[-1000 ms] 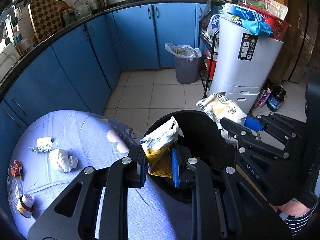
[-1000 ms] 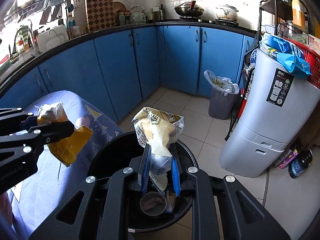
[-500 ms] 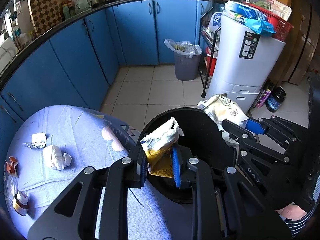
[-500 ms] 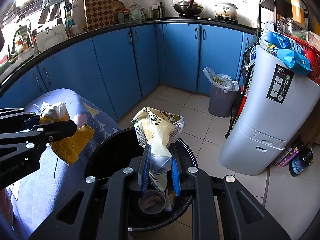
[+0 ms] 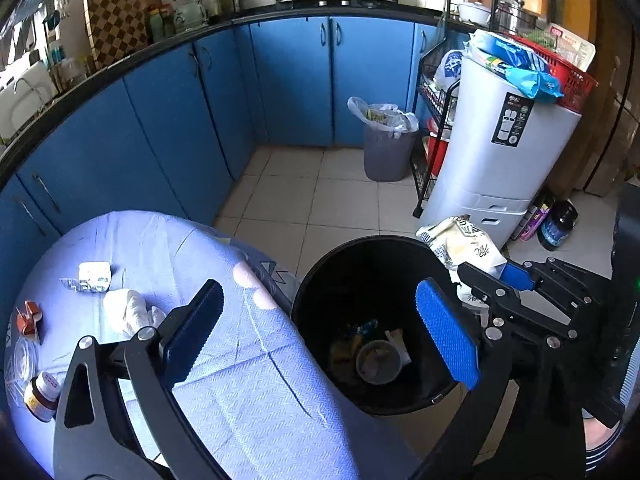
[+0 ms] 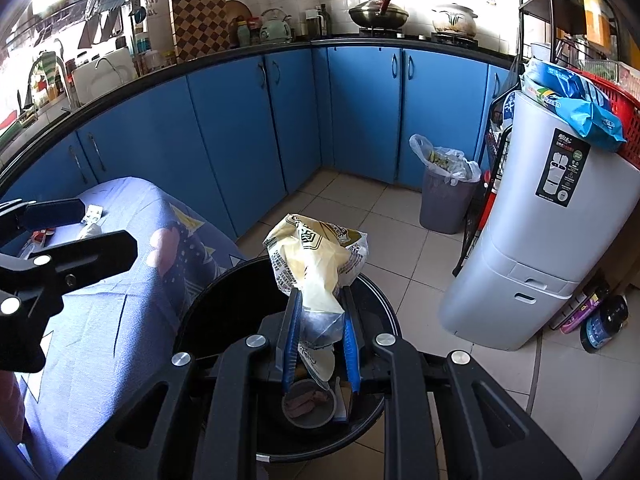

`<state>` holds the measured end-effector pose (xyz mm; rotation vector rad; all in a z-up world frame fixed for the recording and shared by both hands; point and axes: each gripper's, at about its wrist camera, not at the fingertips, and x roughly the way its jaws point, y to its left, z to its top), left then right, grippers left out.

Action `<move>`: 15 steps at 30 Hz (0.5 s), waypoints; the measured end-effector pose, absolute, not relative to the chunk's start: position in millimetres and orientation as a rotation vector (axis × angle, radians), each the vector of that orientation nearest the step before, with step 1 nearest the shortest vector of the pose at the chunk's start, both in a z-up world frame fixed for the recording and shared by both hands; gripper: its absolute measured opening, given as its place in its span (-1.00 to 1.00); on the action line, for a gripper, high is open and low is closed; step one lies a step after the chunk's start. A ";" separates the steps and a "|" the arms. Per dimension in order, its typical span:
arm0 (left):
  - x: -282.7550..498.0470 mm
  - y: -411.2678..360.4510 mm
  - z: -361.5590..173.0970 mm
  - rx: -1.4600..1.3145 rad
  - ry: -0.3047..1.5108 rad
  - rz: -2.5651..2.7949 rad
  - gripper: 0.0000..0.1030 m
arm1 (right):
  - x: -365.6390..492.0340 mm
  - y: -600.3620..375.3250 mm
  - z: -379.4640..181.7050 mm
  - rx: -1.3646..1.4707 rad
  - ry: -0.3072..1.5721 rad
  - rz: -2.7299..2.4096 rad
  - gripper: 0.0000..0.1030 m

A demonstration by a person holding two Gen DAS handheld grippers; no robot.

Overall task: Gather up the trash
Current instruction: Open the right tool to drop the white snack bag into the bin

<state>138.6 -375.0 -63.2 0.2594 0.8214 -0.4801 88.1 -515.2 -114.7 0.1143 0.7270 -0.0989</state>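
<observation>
A black trash bin [image 5: 320, 280] stands beside the blue-clothed table [image 5: 248, 400]; it holds a round cup [image 5: 378, 362] and wrappers. My left gripper [image 5: 320, 320] is open and empty above the bin's left rim. My right gripper [image 6: 318, 320] is shut on a pale yellow snack bag [image 6: 316, 256] and holds it over the bin [image 6: 224, 288]. The bag also shows in the left wrist view [image 5: 464, 244]. On the table lie a crumpled white tissue [image 5: 128, 310], a white packet [image 5: 94, 274], a foil blister [image 5: 76, 285] and a red wrapper [image 5: 28, 318].
A small jar [image 5: 42, 394] and a clear plastic piece [image 5: 18, 360] sit at the table's left edge. A grey lined bin [image 5: 386, 148], a white tall bin [image 5: 500, 152] and a wire rack [image 5: 436, 92] stand on the tiled floor. Blue cabinets [image 6: 240, 152] line the walls.
My left gripper has opened and the yellow-and-white wrapper it held is gone from its jaws; a yellow wrapper lies in the bin. The right gripper still holds its bag in the same place.
</observation>
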 end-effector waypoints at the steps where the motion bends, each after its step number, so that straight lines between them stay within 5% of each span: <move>1: 138.4 -373.8 -63.7 0.258 0.824 -0.477 0.86 | 88.2 -514.7 -114.5 0.112 0.727 -0.098 -0.63; 15: 138.9 -352.0 -60.0 0.220 0.843 -0.433 0.92 | 88.3 -501.2 -105.7 0.097 0.722 -0.077 -0.63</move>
